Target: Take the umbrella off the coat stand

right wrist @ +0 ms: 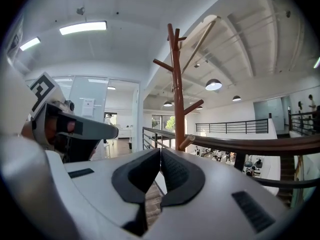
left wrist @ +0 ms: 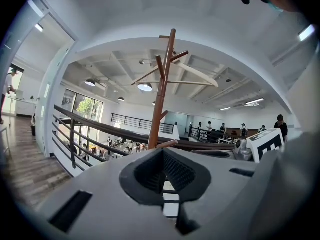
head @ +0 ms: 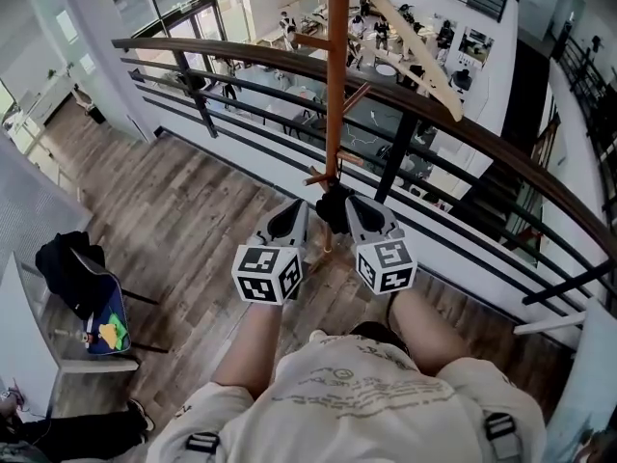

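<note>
Head view: the coat stand (head: 335,85), a reddish-brown pole with slanted pegs, rises just inside the dark railing (head: 241,51) of an upper level. The umbrella (head: 415,51), long, pale and folded, hangs slanted from the upper pegs, well above both tools. The left tongs (head: 297,212) and the right tongs (head: 339,210) are held side by side, low and close to the pole, with their tips on either side of it. Whether either one touches the pole cannot be told from here. Neither is near the umbrella. At the left, on the wooden floor (head: 193,210), a chair (head: 106,316) carries a black bag (head: 67,258).

Left gripper view: the left tongs (left wrist: 162,151) have their ribbed pads together at the tip, with nothing between them. The coat stand (left wrist: 160,109) rises straight ahead, just beyond the tips. The umbrella (left wrist: 197,74) stretches out to the right from the pegs near its top. The railing (left wrist: 90,126) runs behind the pole, and a round lamp (left wrist: 145,87) hangs from the ceiling.

Right gripper view: the right tongs (right wrist: 160,151) are also pressed together and hold nothing. The coat stand (right wrist: 176,94) stands just ahead and slightly right of the tips. The umbrella (right wrist: 200,44) leans as a thin pale line from the top pegs toward the ceiling. The left tongs (right wrist: 75,126) show at the left edge, and the railing (right wrist: 250,144) crosses on the right.
</note>
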